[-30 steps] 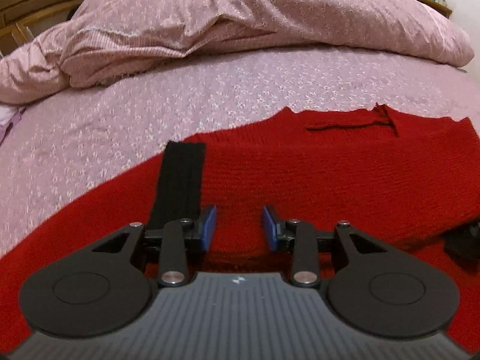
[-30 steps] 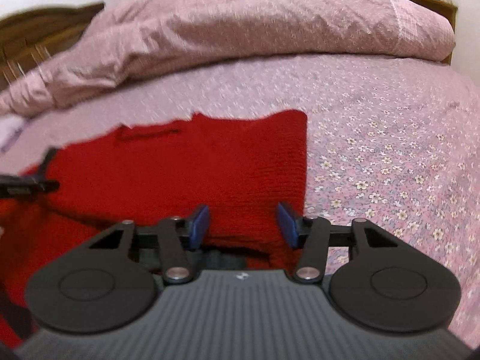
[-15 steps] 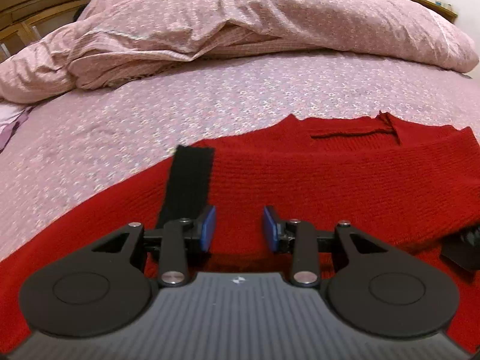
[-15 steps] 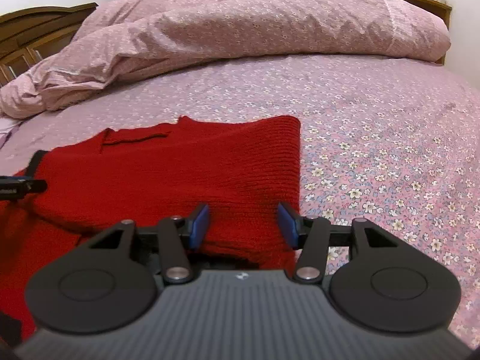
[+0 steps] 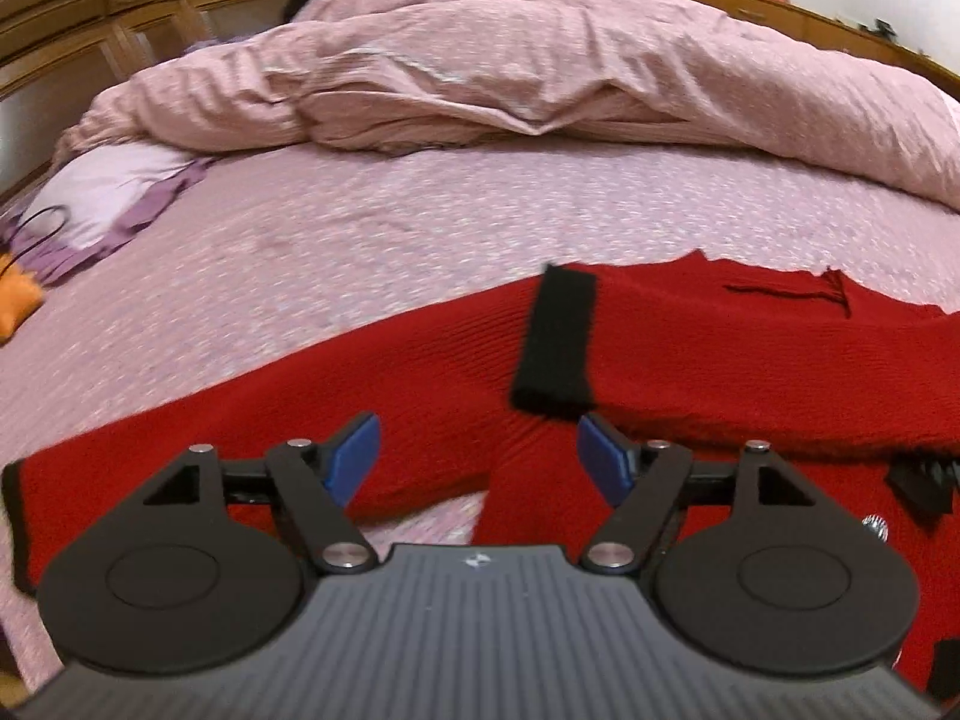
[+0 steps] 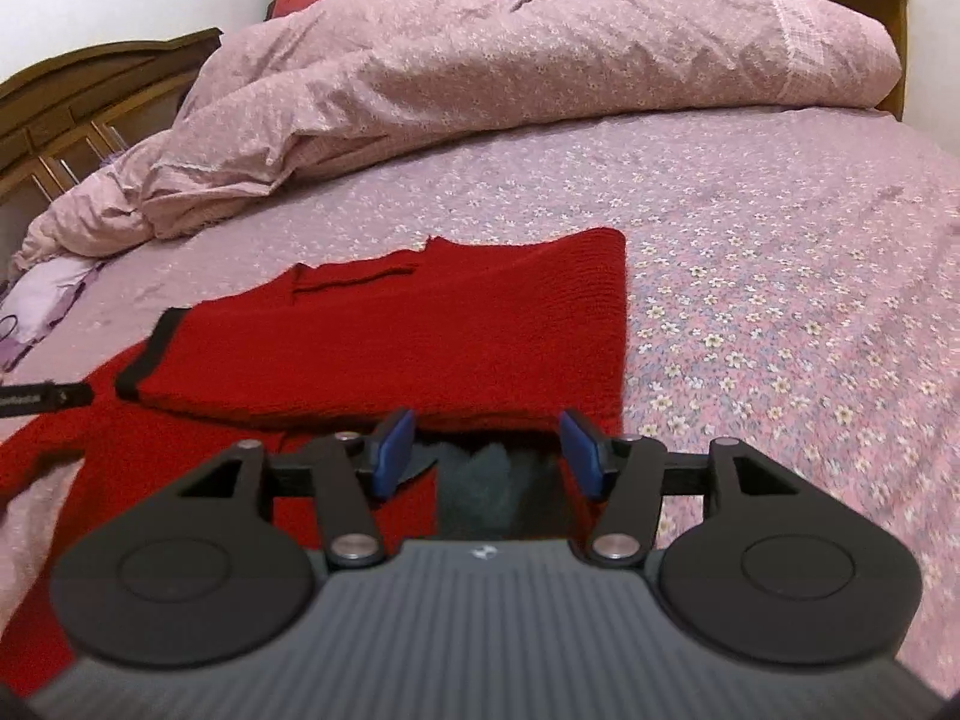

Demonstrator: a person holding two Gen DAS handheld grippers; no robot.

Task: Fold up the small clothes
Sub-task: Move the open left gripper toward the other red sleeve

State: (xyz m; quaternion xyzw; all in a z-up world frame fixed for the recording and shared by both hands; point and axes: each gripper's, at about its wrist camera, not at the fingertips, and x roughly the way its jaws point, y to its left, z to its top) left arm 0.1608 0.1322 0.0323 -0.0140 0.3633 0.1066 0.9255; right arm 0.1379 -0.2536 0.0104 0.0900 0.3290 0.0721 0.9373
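Jaws released above the sweater [image 5: 720, 354].
Left gripper [image 5: 477, 450] has just spread wide, empty; right gripper [image 6: 486, 450] parted, holding nothing.

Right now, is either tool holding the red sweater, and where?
No. The left tool, jaws just opened, and the right tool grip nothing; the red sweater lies free.

Bed [image 6: 780, 276] with a pink floral sheet and a wooden frame visible along the upper left and top edges. A rumpled pink duvet [image 6: 510, 78] lies heaped across the upper part of the frame. A red knitted sweater [image 6: 420, 336] with a black cuff [image 5: 555, 342] lies spread on the sheet, lower centre. At the left edge, a pale lilac cloth [image 5: 102, 204] and an orange item [image 5: 15, 300].
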